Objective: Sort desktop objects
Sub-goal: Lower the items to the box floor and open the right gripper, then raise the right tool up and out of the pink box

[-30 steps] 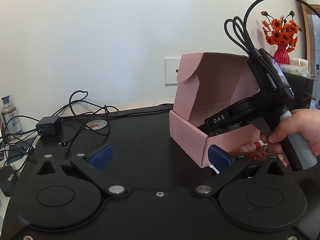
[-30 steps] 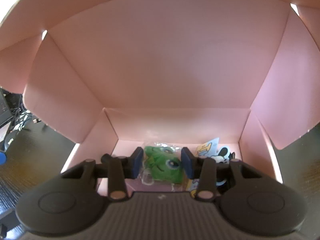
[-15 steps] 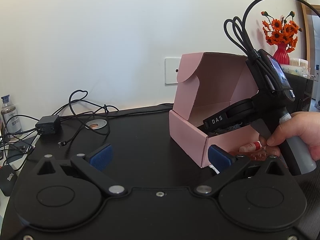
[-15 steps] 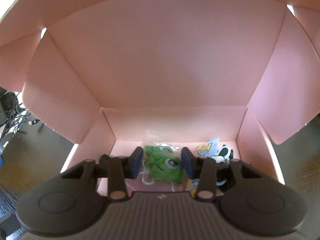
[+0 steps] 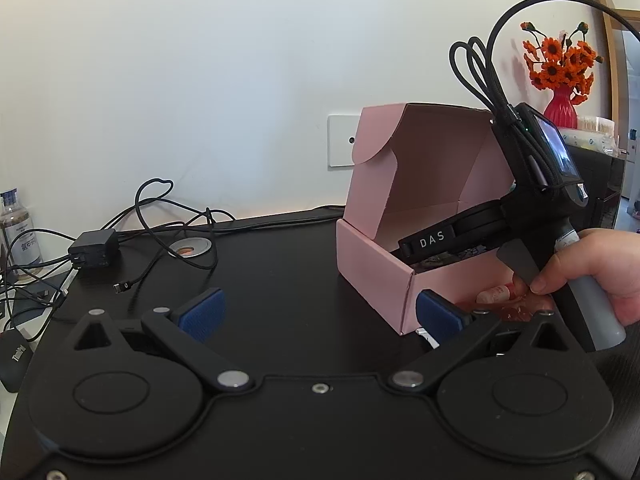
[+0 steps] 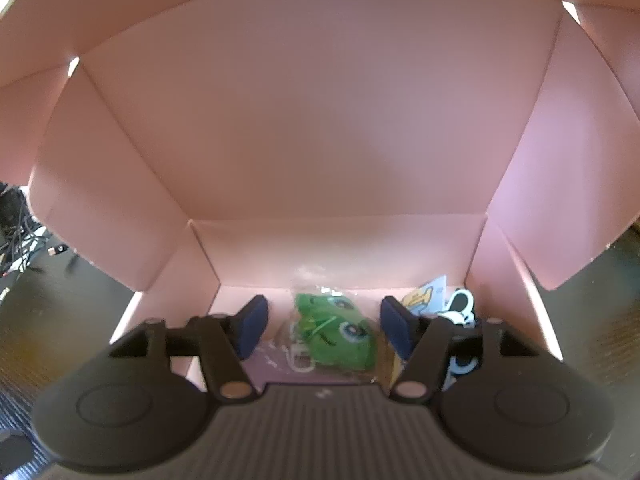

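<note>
your right gripper (image 6: pixel 324 330) has just been opening; the toy (image 6: pixel 334 334) lies free between its pads in the box (image 6: pixel 320 120). it looks light, soft, its bag slippery: pinch its middle. left gripper (image 5: pixel 320 312) wide, empty.

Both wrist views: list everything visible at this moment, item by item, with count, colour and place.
Box: one, pink, lid up, on the black table.
Bagged toy: one, green, on the box floor between the right pads, untouched.
Stickers: several, yellow, black and white, box's right corner.
Charger: one, black, with cables, table's far left.
Tape roll: one, grey, beside the cables.
Bottle: one, clear, left edge.
Vase: one, red, orange flowers, far right.
Left gripper: open, empty, over the table.
Right gripper: open, jaws just widened, inside the box.
Hand: one, on the right gripper's handle.
</note>
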Available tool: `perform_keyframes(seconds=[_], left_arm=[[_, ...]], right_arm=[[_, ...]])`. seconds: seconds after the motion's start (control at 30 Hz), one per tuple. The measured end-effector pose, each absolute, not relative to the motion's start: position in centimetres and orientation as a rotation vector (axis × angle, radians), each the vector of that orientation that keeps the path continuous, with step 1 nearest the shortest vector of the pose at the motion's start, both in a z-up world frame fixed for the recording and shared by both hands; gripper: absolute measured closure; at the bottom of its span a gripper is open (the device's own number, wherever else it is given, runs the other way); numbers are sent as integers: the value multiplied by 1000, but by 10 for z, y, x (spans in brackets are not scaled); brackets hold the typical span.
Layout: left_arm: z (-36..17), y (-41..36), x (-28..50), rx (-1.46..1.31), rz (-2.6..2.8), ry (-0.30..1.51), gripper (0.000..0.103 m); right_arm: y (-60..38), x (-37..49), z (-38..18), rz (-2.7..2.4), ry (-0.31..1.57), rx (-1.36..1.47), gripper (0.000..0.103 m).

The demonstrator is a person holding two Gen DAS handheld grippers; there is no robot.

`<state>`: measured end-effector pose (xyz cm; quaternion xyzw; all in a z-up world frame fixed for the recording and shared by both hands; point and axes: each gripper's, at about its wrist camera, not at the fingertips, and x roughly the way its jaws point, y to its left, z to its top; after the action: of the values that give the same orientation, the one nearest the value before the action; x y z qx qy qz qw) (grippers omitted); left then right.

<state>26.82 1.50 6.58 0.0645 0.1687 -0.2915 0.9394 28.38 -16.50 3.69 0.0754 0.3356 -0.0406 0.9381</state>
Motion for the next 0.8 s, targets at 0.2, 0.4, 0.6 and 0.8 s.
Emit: perform_keyframes(seconds=[0.2, 0.4, 0.6, 0.8], left_arm=[[66, 15, 269, 131, -597, 344, 0], [65, 15, 268, 132, -598, 343, 0], [66, 15, 267, 131, -597, 343, 0], [66, 15, 267, 130, -597, 340, 0]], right_arm=[[-154, 273, 38, -56, 658, 167, 15], [-146, 266, 38, -37, 641, 220, 10], [-137, 251, 45, -40, 605, 241, 7], [-123, 227, 53, 19, 536, 220, 1]])
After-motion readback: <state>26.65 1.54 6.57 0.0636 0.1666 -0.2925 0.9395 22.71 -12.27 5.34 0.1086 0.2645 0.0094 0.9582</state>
